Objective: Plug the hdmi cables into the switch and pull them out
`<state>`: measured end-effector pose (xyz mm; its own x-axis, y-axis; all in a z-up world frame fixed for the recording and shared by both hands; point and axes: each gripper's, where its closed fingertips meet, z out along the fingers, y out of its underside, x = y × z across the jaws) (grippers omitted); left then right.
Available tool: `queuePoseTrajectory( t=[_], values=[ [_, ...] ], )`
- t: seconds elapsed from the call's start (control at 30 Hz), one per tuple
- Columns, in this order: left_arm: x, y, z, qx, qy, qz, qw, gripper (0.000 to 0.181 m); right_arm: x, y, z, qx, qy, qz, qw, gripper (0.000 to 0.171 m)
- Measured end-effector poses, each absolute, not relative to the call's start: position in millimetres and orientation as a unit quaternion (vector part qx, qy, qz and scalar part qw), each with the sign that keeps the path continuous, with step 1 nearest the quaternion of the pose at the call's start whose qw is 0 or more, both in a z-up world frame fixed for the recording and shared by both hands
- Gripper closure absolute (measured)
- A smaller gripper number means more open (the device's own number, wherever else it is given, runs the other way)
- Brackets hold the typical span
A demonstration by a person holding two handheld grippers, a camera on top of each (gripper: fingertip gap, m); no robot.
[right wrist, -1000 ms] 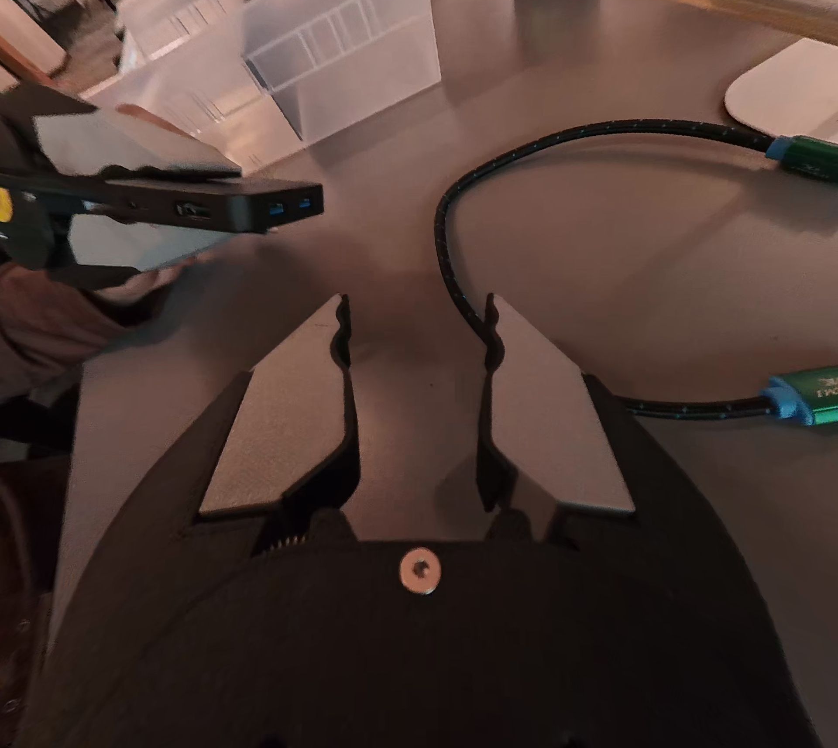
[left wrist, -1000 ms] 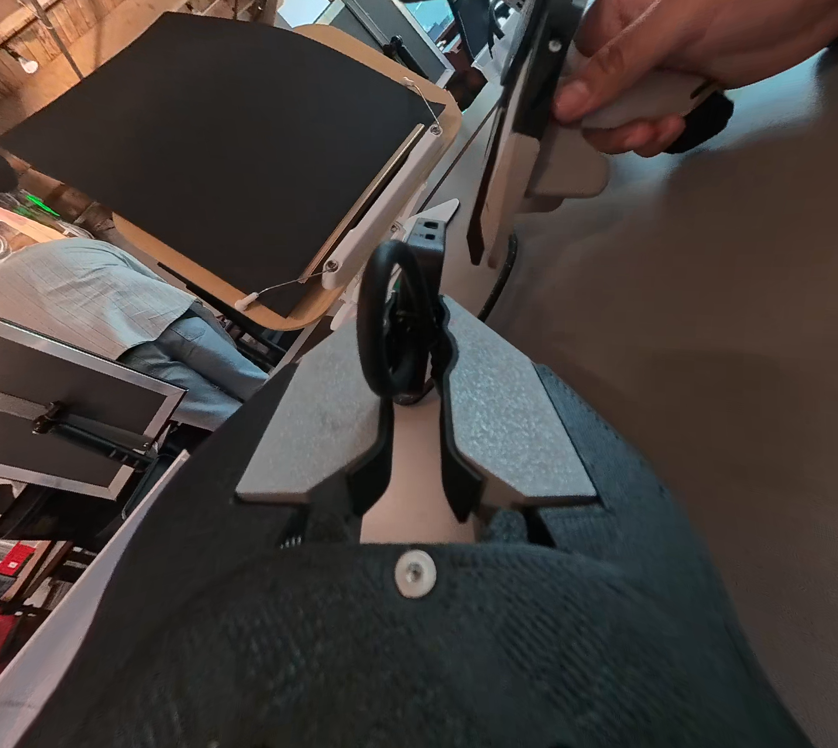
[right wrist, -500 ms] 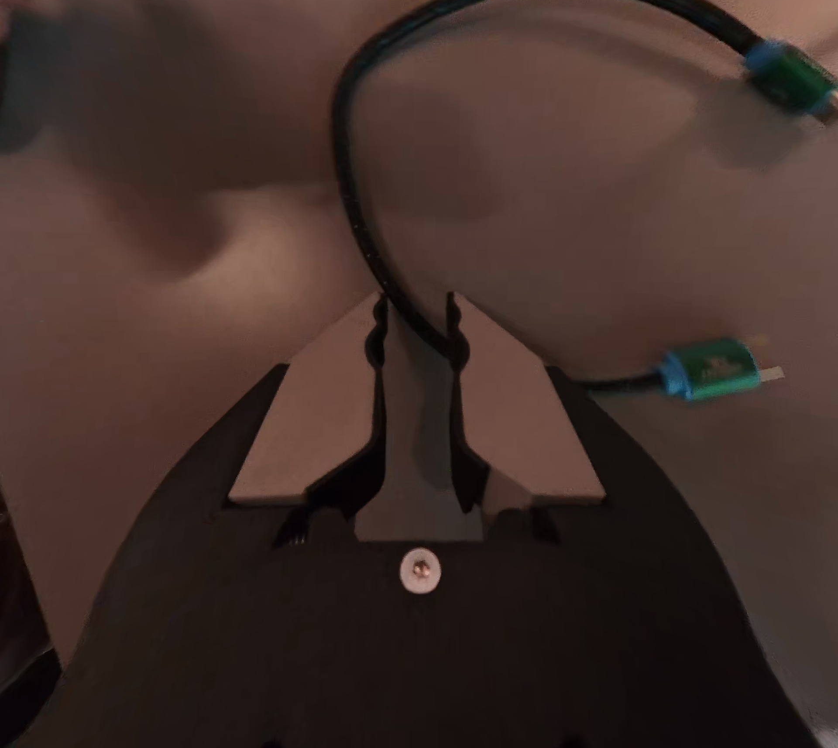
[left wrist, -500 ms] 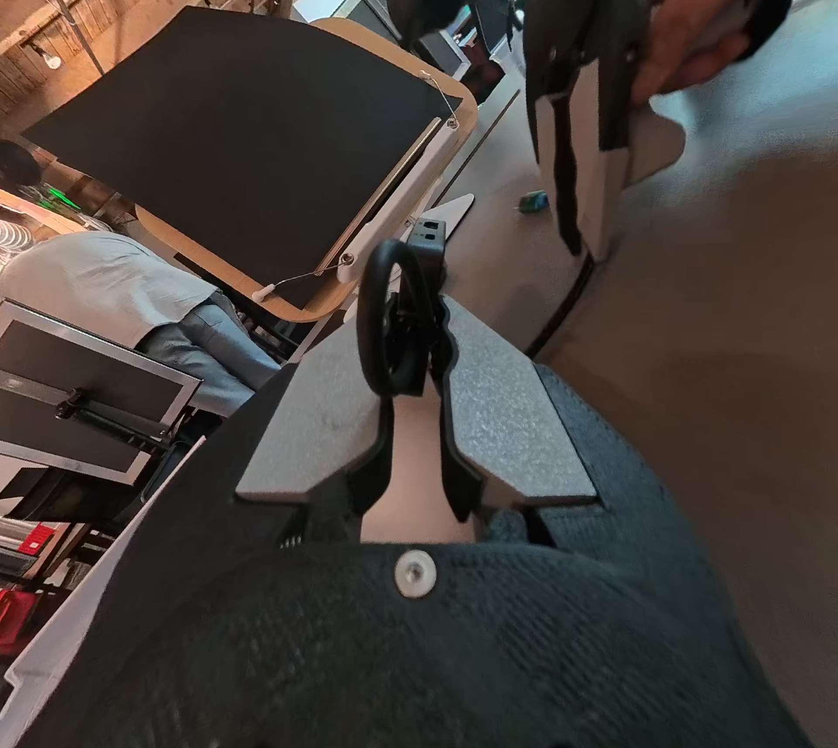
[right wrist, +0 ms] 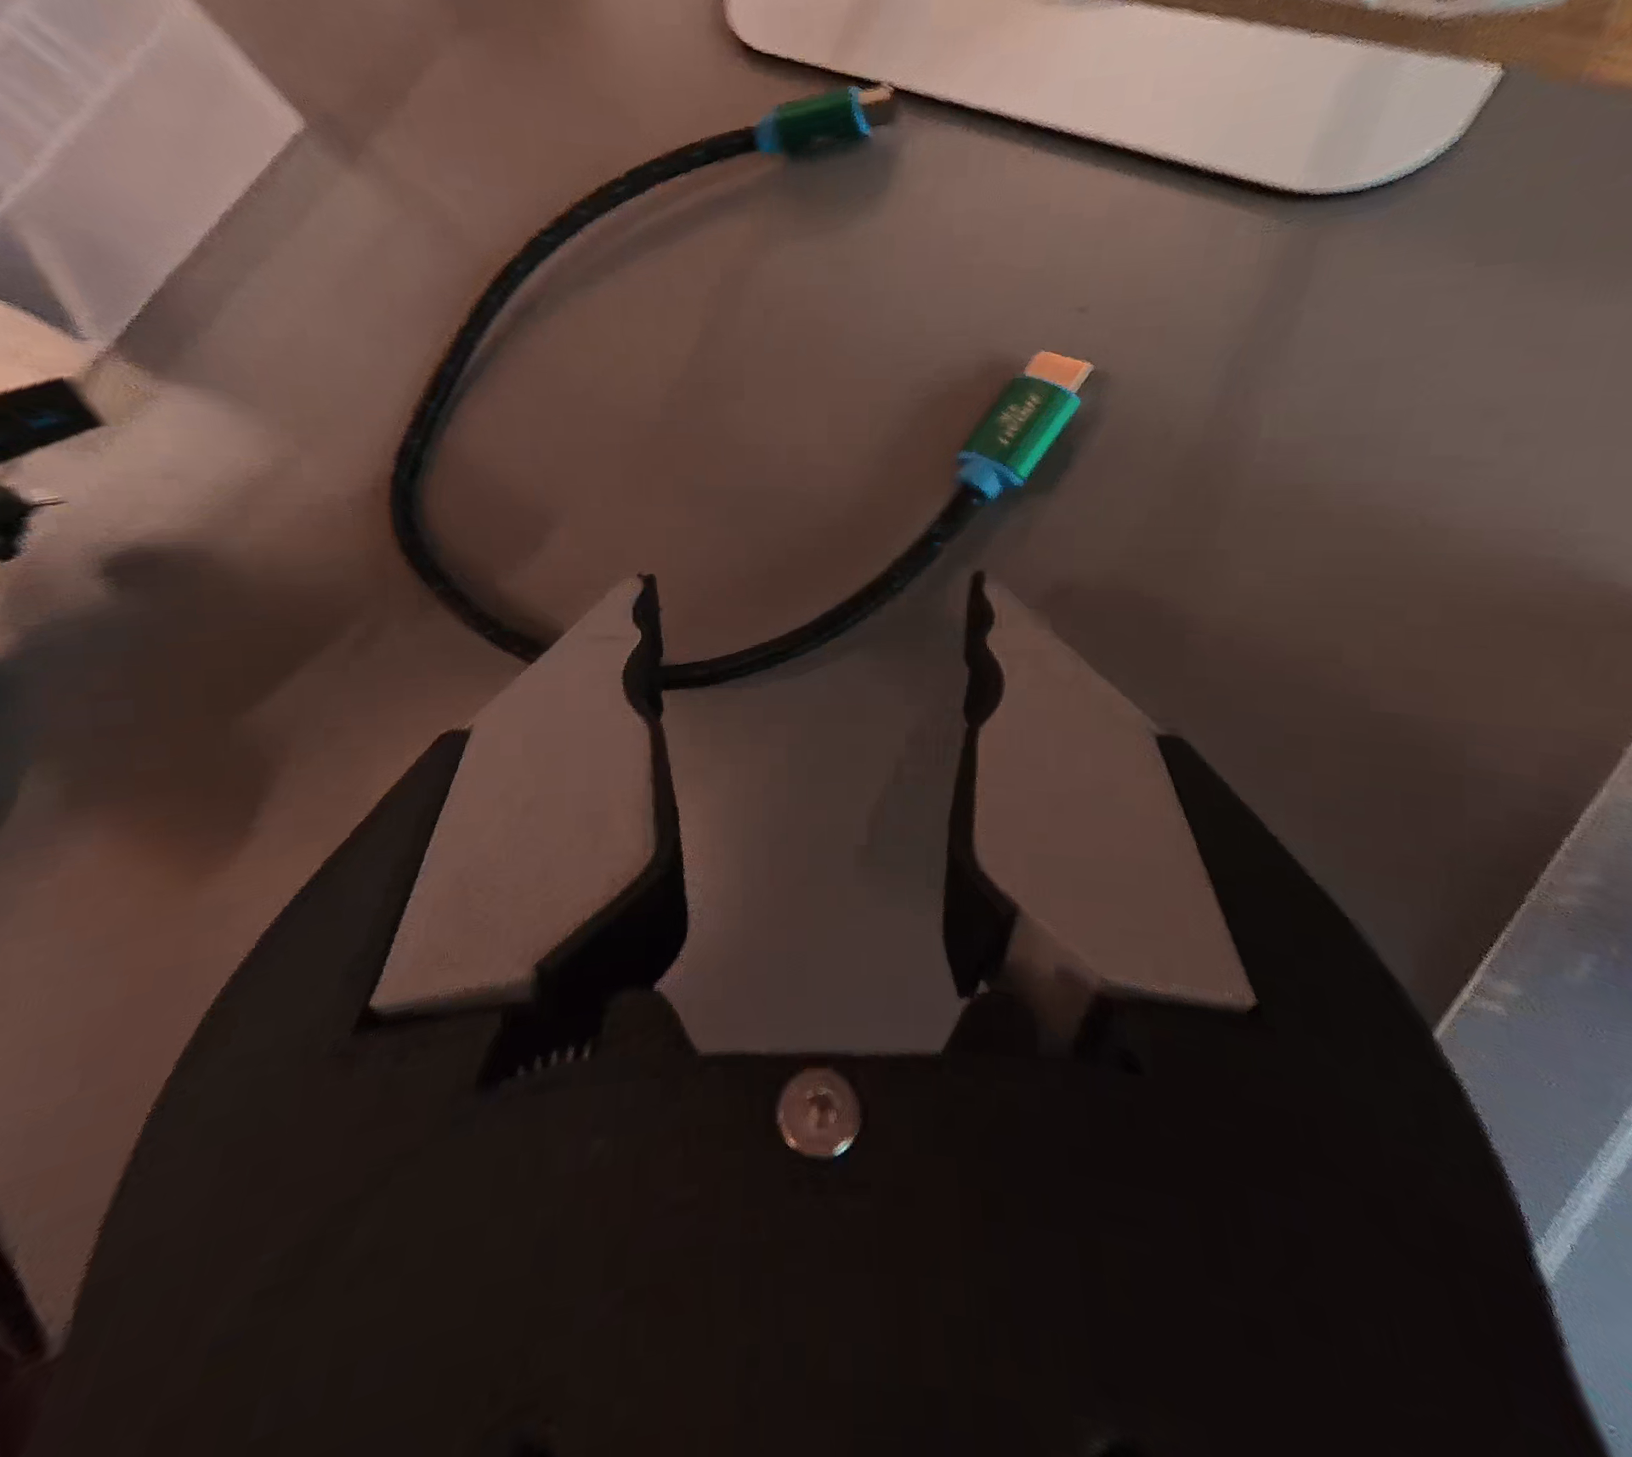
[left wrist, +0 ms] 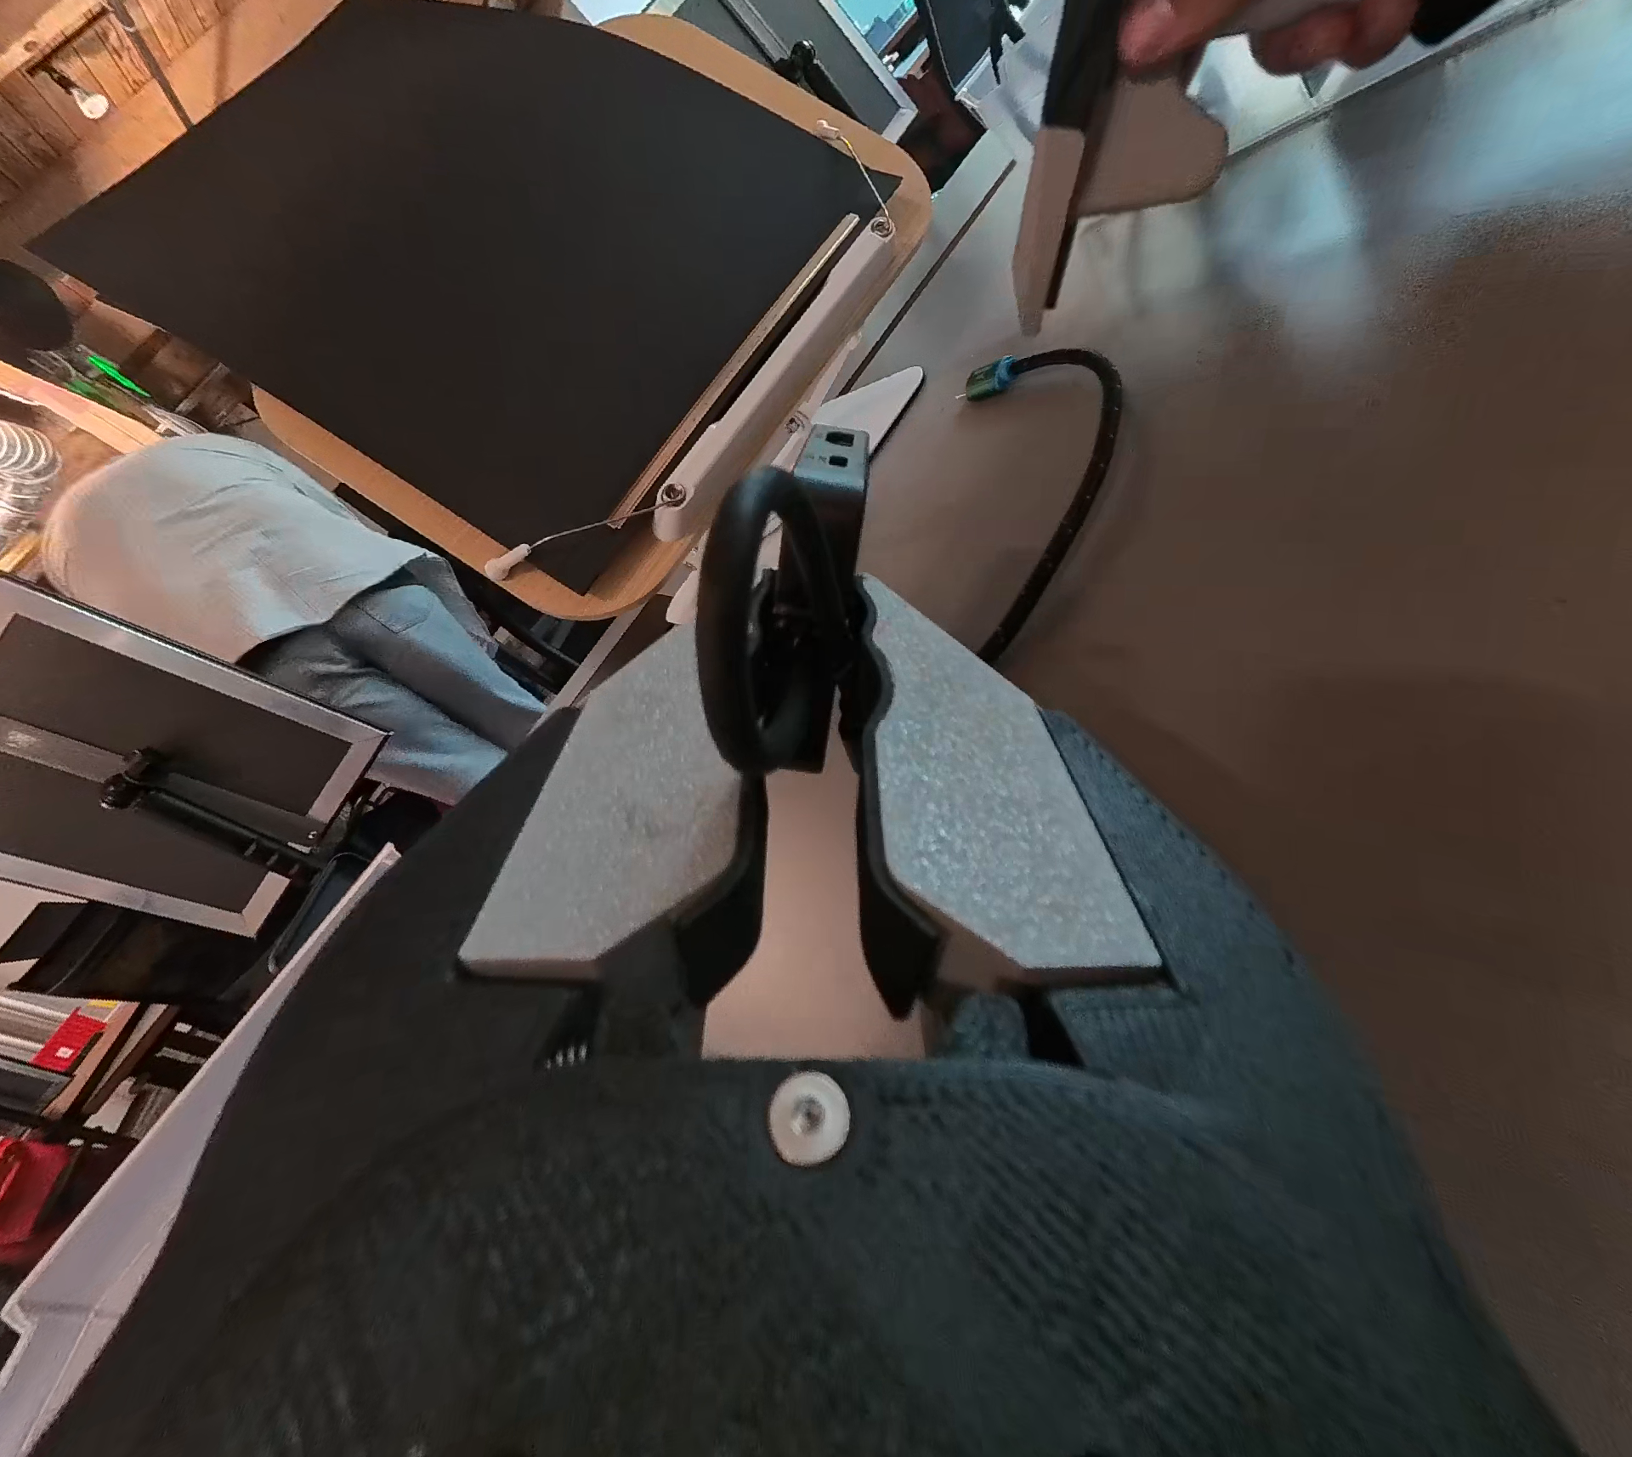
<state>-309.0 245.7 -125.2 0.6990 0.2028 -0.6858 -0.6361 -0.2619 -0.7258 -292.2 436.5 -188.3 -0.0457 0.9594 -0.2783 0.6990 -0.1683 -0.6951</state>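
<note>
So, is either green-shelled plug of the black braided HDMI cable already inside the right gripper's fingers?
No: the right gripper is open, and both green plugs lie on the grey table beyond its tips.

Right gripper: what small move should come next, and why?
Probably swing the right gripper toward the nearer green plug and straddle it. Its jaws are open and empty above the table. The HDMI cable lies loose with both ends unplugged, while the left gripper already holds the switch up, ports facing outward.
</note>
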Motion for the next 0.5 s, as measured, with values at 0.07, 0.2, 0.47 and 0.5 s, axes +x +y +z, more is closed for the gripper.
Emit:
queuePoseTrajectory(
  t=[0.07, 0.2, 0.47, 0.5],
  values=[
    [-308, 246, -125, -0.708, 0.155, 0.357, 0.589, 0.165, -294, 443, -202, -0.683, -0.619, 0.347, 0.175, 0.104],
    [-306, 247, -127, -0.711, 0.161, 0.355, 0.585, 0.165, -311, 457, -213, -0.692, -0.606, 0.332, 0.211, 0.120],
    [-310, 247, -129, -0.715, 0.156, 0.352, 0.584, 0.165, -325, 445, -200, -0.641, -0.633, 0.376, 0.218, 0.160],
    [-310, 247, -128, -0.714, 0.156, 0.352, 0.585, 0.166, -326, 438, -188, -0.624, -0.632, 0.403, 0.222, 0.160]
  ],
)
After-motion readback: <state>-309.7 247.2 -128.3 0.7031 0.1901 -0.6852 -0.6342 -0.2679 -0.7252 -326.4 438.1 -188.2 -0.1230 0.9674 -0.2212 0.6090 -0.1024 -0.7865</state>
